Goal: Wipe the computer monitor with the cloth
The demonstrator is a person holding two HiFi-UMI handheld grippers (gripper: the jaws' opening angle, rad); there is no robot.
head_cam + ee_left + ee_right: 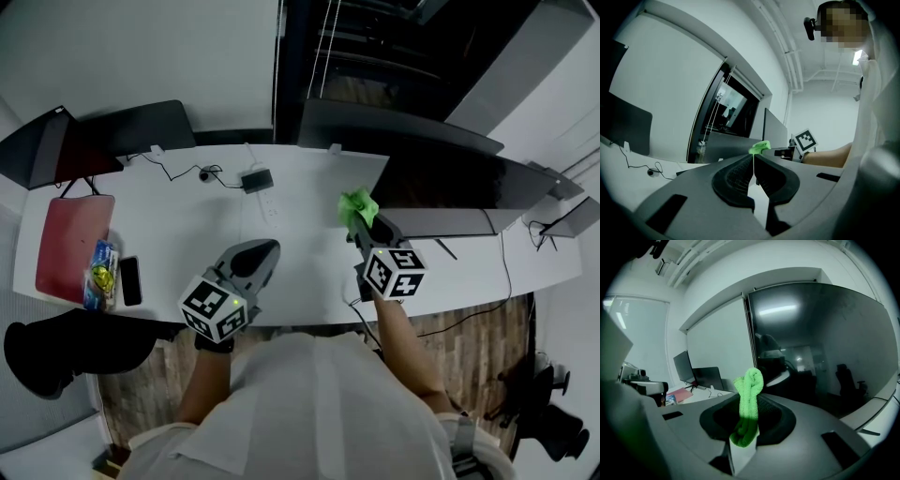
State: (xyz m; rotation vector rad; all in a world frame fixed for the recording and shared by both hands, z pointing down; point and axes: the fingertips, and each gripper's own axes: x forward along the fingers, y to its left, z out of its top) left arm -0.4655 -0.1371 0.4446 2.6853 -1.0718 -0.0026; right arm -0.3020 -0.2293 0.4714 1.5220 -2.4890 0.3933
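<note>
Right gripper (pixel 366 223) jaws clamped on green cloth (pixel 748 405) beside dark monitor (pixel 469 183) at desk (pixel 300 202) rear edge, left gripper (pixel 753 172) jaws closed, empty.

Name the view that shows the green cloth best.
The right gripper view: the green cloth fills its centre, bunched and clamped between the right gripper's fingers. The head view shows only a small tuft beside the monitor; the left gripper view, a distant green speck.
</note>
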